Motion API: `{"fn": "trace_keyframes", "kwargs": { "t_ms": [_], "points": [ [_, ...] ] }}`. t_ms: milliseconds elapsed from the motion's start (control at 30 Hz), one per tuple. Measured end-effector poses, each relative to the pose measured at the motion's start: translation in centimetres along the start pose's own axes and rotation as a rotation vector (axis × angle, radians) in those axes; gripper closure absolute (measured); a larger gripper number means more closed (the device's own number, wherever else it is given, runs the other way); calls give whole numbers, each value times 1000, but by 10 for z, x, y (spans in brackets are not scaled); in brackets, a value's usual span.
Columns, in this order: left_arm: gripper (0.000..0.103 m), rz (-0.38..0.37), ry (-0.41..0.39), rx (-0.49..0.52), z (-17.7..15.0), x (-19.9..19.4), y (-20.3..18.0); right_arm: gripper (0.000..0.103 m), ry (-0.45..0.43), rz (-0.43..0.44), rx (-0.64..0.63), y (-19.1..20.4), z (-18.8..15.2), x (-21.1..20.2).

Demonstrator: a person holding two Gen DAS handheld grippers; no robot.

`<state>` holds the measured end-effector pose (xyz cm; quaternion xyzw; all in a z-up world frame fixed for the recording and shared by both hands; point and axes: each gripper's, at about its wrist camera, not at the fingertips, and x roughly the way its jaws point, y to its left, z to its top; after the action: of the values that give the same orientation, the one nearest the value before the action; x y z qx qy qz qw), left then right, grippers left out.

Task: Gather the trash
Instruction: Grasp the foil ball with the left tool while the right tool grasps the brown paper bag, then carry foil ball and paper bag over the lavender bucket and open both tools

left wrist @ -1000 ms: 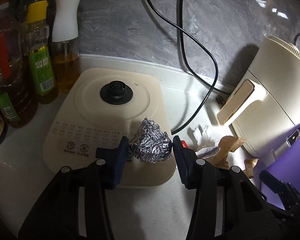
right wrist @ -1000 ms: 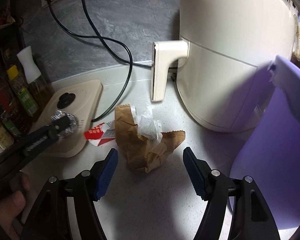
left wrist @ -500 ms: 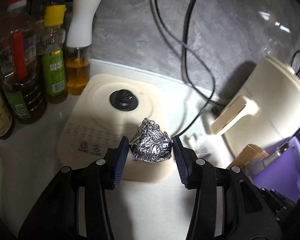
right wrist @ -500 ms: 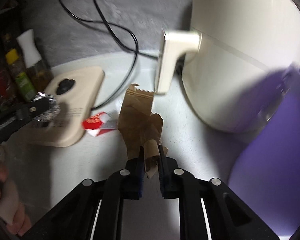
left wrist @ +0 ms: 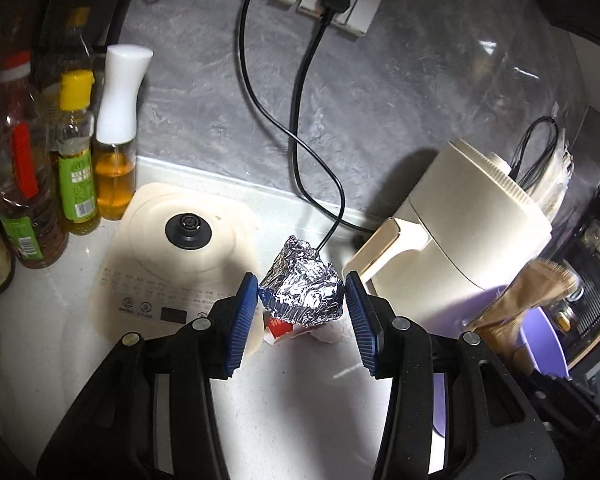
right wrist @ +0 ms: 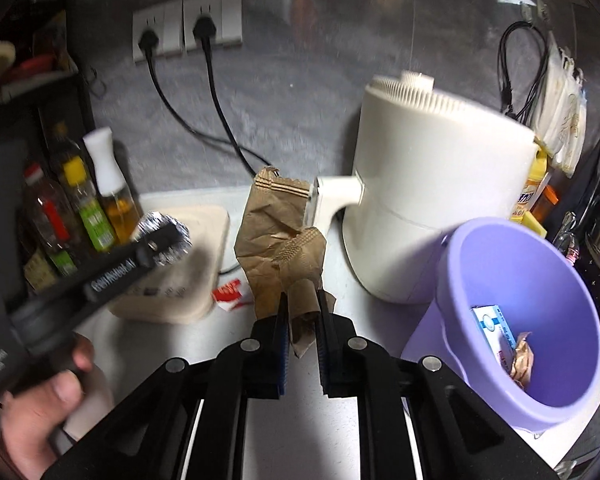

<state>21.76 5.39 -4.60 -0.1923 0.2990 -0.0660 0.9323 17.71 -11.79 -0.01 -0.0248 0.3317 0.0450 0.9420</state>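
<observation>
Bucket (right wrist: 480,248) contents visible only right-wrist view.

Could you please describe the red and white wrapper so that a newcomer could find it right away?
Start at the cream air fryer against the grey wall, then look left along the white counter to the flat cream kettle base. The wrapper lies flat on the counter at that base's near right corner. It is the only red and white scrap there; the brown paper bag and the foil ball are each held in a gripper.
</observation>
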Motion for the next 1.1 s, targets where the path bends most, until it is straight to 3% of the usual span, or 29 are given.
{"fn": "trace_keyframes", "kwargs": {
  "t_ms": [333,600,833,1100],
  "points": [
    [57,78,-95,24,12,-54,-25,91,-110,126,-16,-25,14,-51],
    [57,92,-135,60,15,-77,-76,91,-156,172,19,-72,27,-78],
    [57,87,-155,113,6,-78,-124,91,-170,163,54,-118,24,-88],
    [57,60,-121,154,-12,-60,-173,88,-144,118,134,-176,5,-91]
  ]
}}
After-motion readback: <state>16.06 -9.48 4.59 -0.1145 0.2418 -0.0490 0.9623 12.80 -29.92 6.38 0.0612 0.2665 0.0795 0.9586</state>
